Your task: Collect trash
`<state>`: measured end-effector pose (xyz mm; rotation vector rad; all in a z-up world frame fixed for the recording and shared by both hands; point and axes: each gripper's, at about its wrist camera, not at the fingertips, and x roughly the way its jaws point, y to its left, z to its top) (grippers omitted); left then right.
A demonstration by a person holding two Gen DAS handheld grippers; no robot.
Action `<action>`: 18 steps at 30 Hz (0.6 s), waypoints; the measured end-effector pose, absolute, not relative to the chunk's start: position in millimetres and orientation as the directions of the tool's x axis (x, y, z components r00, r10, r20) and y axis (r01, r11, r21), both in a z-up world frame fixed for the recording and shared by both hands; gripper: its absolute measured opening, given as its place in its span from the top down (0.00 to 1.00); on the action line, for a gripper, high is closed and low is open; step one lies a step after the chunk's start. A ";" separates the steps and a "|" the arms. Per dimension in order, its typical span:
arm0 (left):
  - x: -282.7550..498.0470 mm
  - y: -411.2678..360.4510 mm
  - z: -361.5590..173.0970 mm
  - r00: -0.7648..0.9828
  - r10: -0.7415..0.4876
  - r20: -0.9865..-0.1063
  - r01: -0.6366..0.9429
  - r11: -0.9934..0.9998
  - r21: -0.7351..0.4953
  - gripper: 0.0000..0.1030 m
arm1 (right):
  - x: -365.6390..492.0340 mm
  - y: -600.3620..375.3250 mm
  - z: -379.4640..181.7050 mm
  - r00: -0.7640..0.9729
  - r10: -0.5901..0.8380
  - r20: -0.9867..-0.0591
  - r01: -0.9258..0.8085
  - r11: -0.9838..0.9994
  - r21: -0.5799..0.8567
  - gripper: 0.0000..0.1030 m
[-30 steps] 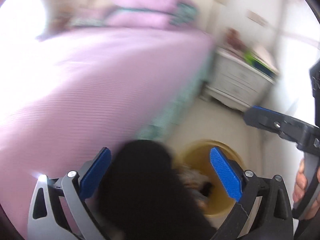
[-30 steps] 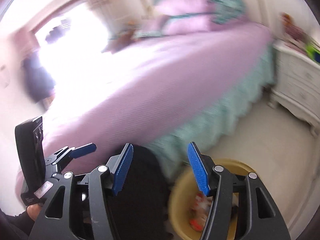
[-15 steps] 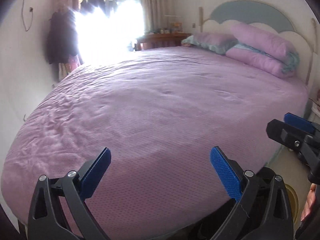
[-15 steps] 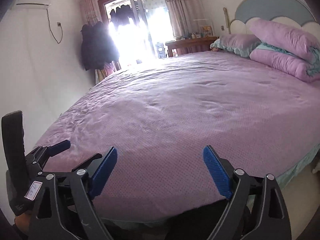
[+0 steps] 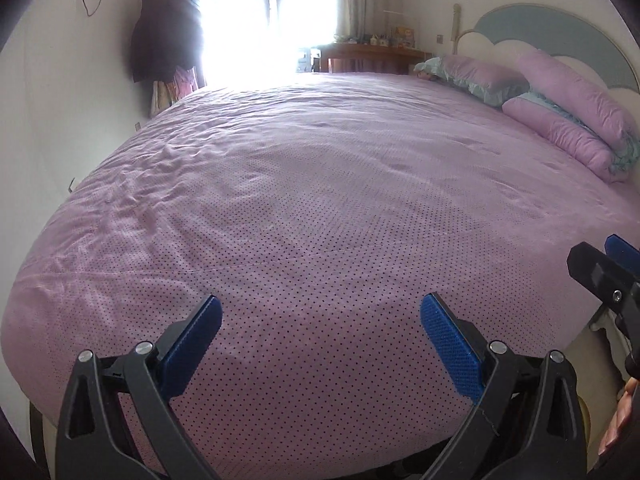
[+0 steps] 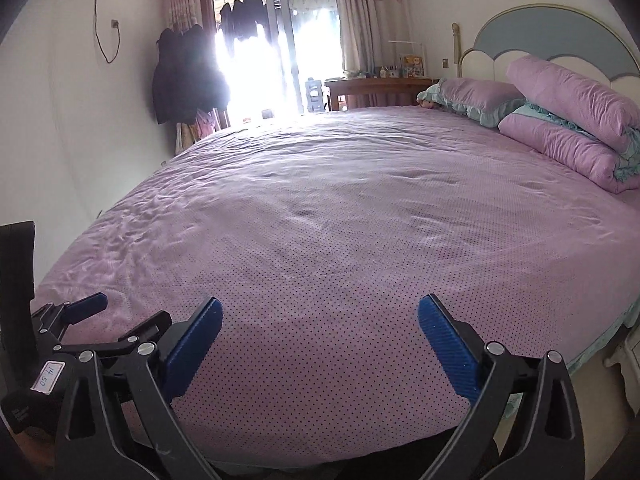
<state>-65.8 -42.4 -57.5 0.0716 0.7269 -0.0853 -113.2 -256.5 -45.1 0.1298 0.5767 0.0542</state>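
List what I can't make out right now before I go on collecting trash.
- Floor beside the round purple dotted bedspread: hidden by the bed in both wrist views.
- Small items on the wooden desk: too small, right view.
- Window area: washed out by glare.
- Right gripper: cut off in left view.

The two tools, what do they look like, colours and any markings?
Both the left tool and right tool have black plastic frames with silver rivets and ribbed blue pads. A white label with handwritten digits sits on the left tool's black body.
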 end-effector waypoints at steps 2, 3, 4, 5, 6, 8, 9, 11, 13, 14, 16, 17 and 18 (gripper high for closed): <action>-59.5 -41.2 -61.9 0.729 -0.058 -0.682 0.103 0.994 0.026 0.04 | -107.4 -255.8 -49.0 0.829 0.089 -0.552 -0.014 0.990 0.139 0.08; -57.2 -41.2 -63.5 0.725 -0.059 -0.686 0.102 0.995 0.022 0.04 | -104.6 -255.5 -51.2 0.825 0.086 -0.558 -0.011 0.991 0.135 0.08; -55.4 -40.8 -64.4 0.726 -0.059 -0.685 0.102 0.995 0.022 0.04 | -101.7 -255.0 -53.8 0.820 0.080 -0.566 -0.009 0.992 0.128 0.08; -54.9 -41.1 -65.0 0.727 -0.053 -0.684 0.099 0.995 0.029 0.04 | -97.4 -254.0 -56.3 0.811 0.080 -0.580 -0.010 0.992 0.123 0.08; -53.6 -40.9 -65.1 0.731 -0.038 -0.681 0.089 0.995 0.039 0.04 | -93.0 -251.7 -59.0 0.800 0.081 -0.594 -0.012 0.993 0.119 0.08; -51.4 -38.2 -64.0 0.739 -0.026 -0.673 0.080 0.996 0.049 0.04 | -87.0 -248.5 -63.0 0.786 0.089 -0.611 -0.022 0.993 0.115 0.08; -49.0 -36.6 -63.5 0.741 -0.016 -0.672 0.073 0.996 0.057 0.04 | -85.4 -247.6 -64.2 0.783 0.091 -0.616 -0.025 0.993 0.114 0.08; -45.4 -34.2 -63.6 0.738 -0.003 -0.675 0.061 0.996 0.063 0.04 | -81.4 -244.2 -65.2 0.777 0.096 -0.622 -0.034 0.993 0.112 0.08; -42.6 -30.6 -64.4 0.734 0.004 -0.679 0.051 0.997 0.060 0.04 | -79.9 -243.3 -64.7 0.777 0.100 -0.621 -0.036 0.993 0.115 0.08; -41.3 -29.5 -64.9 0.732 0.006 -0.681 0.047 0.997 0.060 0.04 | -78.6 -242.7 -64.5 0.777 0.103 -0.622 -0.038 0.992 0.117 0.08; -39.1 -28.1 -65.0 0.730 0.002 -0.684 0.048 0.997 0.055 0.04 | -76.6 -243.0 -64.1 0.777 0.103 -0.621 -0.034 0.992 0.121 0.08; -38.7 -28.2 -64.5 0.730 -0.002 -0.684 0.052 0.997 0.053 0.04 | -75.7 -242.8 -64.1 0.777 0.102 -0.622 -0.032 0.992 0.122 0.08; -39.0 -28.9 -64.1 0.732 0.000 -0.682 0.053 0.997 0.056 0.04 | -75.0 -243.8 -63.7 0.776 0.101 -0.622 -0.031 0.992 0.123 0.08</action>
